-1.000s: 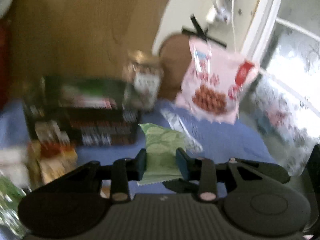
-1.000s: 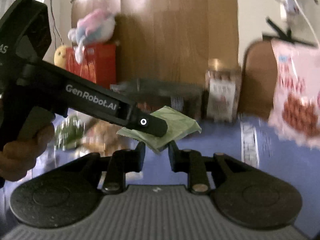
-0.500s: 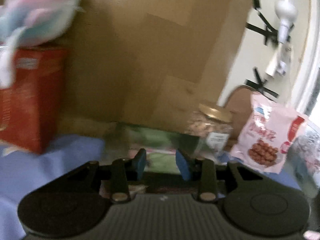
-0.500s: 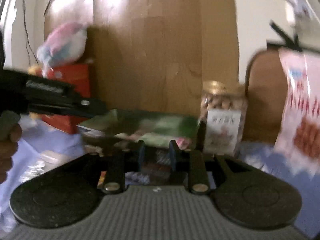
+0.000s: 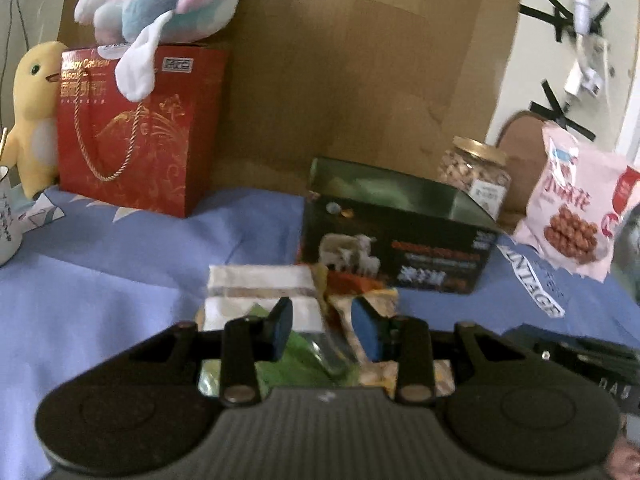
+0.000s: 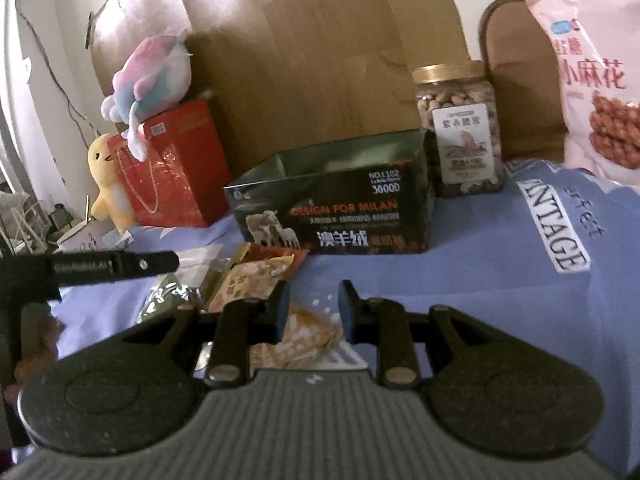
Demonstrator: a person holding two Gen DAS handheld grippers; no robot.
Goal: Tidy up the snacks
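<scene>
Small crinkly foil snack packets (image 6: 256, 276) piled on blue cloth, just in front of dark open box (image 6: 336, 204). Light, soft, slippery imo; pinch a sealed edge. Left gripper (image 5: 320, 326) and right gripper (image 6: 312, 306): jaws narrow, empty; right's opening.

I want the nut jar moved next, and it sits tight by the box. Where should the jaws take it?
Grip the nut jar across its clear body just under the gold lid, coming level from the front right. It stands upright, with the dark box close on its left, while the blue cloth before it lies bare.
</scene>
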